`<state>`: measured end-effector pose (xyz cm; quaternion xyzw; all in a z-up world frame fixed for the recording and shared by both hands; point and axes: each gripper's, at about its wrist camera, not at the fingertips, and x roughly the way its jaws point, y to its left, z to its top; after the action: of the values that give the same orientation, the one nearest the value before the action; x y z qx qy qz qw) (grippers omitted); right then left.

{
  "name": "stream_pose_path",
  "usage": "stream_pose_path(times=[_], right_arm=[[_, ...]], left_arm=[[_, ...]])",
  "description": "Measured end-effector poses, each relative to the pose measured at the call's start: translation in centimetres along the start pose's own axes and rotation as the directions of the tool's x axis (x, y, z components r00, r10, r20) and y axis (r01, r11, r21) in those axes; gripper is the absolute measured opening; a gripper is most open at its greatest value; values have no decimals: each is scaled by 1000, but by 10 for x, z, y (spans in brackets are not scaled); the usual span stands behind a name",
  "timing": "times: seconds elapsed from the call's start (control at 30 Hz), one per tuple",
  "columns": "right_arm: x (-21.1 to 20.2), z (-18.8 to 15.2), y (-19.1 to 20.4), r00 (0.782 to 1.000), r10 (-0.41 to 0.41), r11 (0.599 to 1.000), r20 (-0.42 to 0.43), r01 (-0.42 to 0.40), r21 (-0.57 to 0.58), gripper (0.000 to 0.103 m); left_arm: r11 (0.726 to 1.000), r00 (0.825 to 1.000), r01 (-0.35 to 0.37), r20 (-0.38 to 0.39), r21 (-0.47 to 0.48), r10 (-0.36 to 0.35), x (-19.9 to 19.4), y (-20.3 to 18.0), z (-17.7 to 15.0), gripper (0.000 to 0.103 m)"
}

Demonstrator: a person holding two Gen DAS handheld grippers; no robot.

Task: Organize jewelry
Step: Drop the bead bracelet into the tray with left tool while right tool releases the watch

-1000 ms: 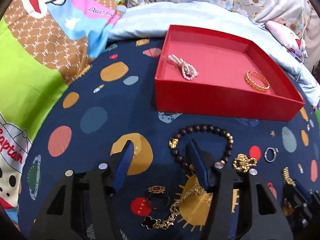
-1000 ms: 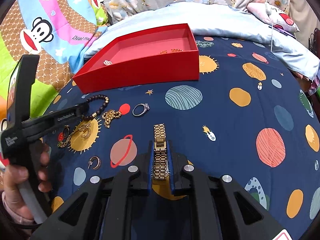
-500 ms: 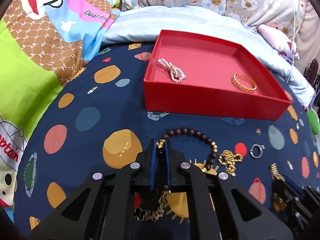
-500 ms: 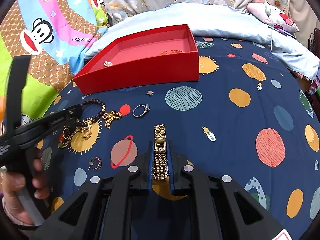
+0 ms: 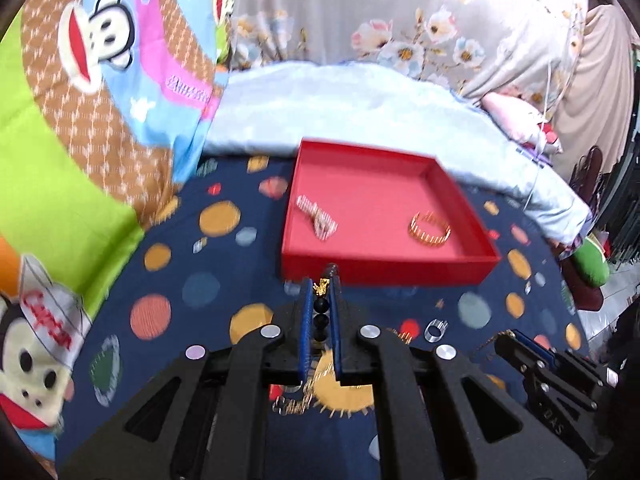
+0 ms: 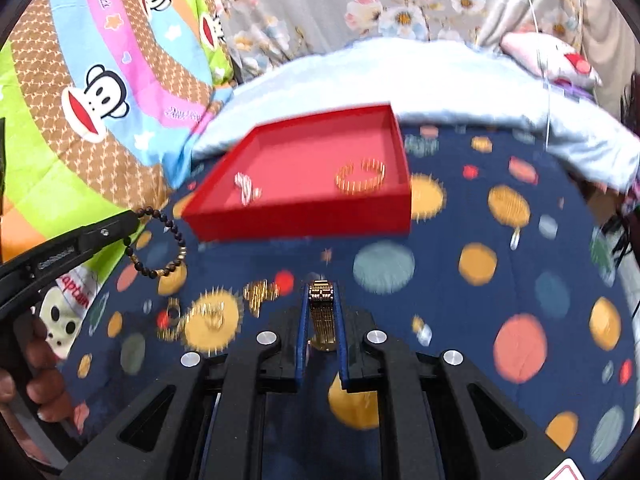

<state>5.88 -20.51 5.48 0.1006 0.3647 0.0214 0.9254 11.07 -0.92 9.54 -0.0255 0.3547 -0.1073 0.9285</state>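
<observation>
Left gripper (image 5: 321, 286) pinching bead bracelet (image 6: 160, 244); jaws just closed on beads. Right gripper (image 6: 322, 294) clamped on gold watch (image 6: 323, 312), band running along fingers.

Red tray (image 5: 384, 268) dead ahead of both, beyond tips, near wall facing jaws; left tips look nearer wall. Pearl strand (image 5: 318, 220) and gold bangle (image 5: 430, 228) already inside.

Left view: only few beads between pads. Right view: whole loop hanging clear of bedspread (image 6: 440, 304), loose pieces left below.
</observation>
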Motion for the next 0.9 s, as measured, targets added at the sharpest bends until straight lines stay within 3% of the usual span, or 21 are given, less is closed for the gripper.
stream_pose_path(times=[0.37, 0.63, 0.9], right_arm=[[-4, 70, -1, 992, 5, 999, 125, -1, -39, 11], [11, 110, 4, 986, 18, 998, 167, -9, -57, 11], [45, 122, 13, 990, 43, 998, 137, -35, -59, 11]], left_arm=[[998, 992, 11, 128, 66, -20, -3, -26, 68, 7], [998, 991, 11, 130, 66, -20, 25, -30, 96, 7], [999, 995, 14, 94, 44, -18, 59, -27, 100, 7]])
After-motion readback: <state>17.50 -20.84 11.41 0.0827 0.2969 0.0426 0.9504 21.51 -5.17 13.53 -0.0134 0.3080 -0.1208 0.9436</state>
